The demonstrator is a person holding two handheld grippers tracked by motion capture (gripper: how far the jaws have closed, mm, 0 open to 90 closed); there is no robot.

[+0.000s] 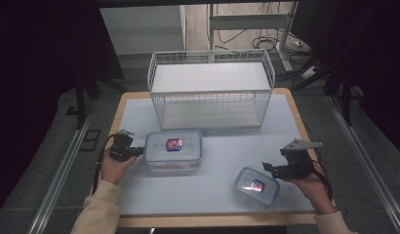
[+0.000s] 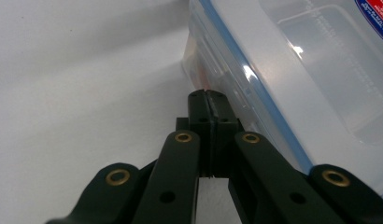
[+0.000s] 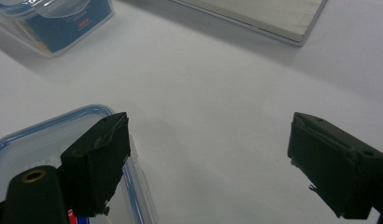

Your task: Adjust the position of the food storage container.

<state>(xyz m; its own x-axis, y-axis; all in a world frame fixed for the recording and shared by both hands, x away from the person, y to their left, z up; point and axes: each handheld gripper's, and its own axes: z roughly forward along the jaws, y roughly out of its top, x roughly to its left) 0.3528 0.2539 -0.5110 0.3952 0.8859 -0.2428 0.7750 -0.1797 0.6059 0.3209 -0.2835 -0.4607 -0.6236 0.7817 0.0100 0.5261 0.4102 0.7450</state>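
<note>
Seemingly nothing is stowed: wire basket sits empty, both containers outside; left gripper pressed together, right gripper spread.

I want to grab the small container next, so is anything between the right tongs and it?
Nothing visible. The right tongs stand open right beside the small container, one jaw already over its lid edge in the right gripper view, with bare table around.
</note>
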